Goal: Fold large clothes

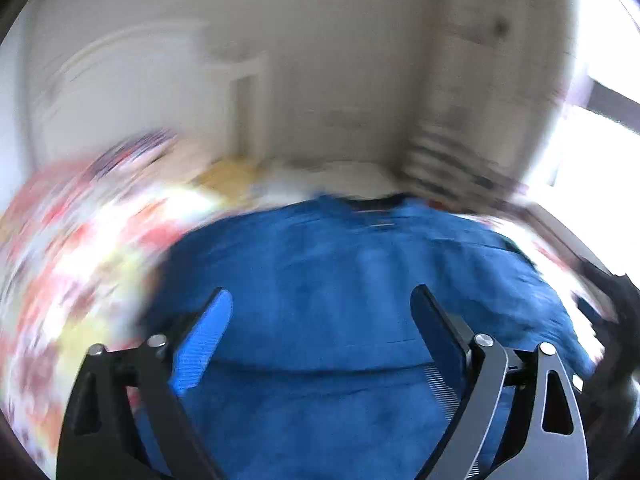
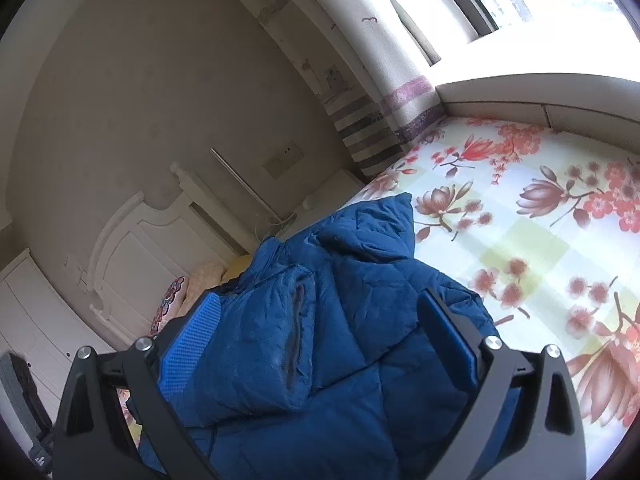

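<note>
A padded blue jacket (image 1: pixel 360 248) lies spread on a bed, blurred in the left wrist view. My left gripper (image 1: pixel 320 290) hovers over its middle, jaws wide apart, with only flat fabric below them. In the right wrist view the same jacket (image 2: pixel 360 240) is bunched, one part folded over the body with a dark seam showing. My right gripper (image 2: pixel 319 295) is tilted above that folded part with its jaws wide. The blue pads (image 2: pixel 188 352) flank the fabric, and I see no pinch on it.
The jacket rests on a floral bed sheet (image 2: pixel 520 220) that stretches right toward a window ledge (image 2: pixel 520 88). A white headboard (image 2: pixel 140 248), pillows (image 2: pixel 200 276), a striped curtain (image 2: pixel 392 92) and a white cabinet (image 2: pixel 32 320) border the bed. The floral sheet (image 1: pixel 80 260) lies left of the jacket.
</note>
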